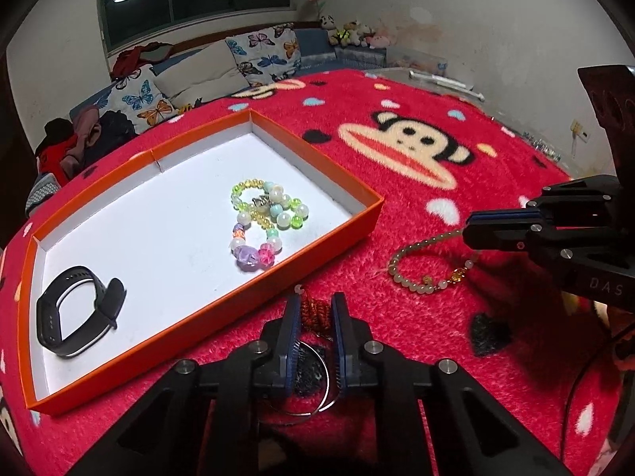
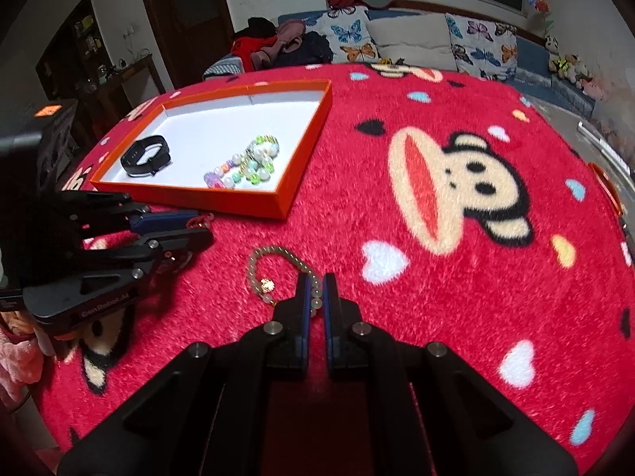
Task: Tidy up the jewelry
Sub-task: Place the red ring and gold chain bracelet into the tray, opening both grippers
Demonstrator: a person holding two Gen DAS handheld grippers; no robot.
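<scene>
Left wrist view: left tool [image 1: 314, 311] clamped on red woven bracelet [image 1: 317, 313], 6 o'clock of orange tray [image 1: 278, 277]. Right tool [image 2: 316, 291] pinches pearl bracelet [image 2: 274, 273] on tabletop [image 2: 436, 317]. Risk: thin strands slip, snag plush.

A pale bead bracelet [image 1: 426, 267] and red knotted charm [image 1: 315, 313] lie on the blanket beside the orange tray [image 1: 222, 309].
</scene>
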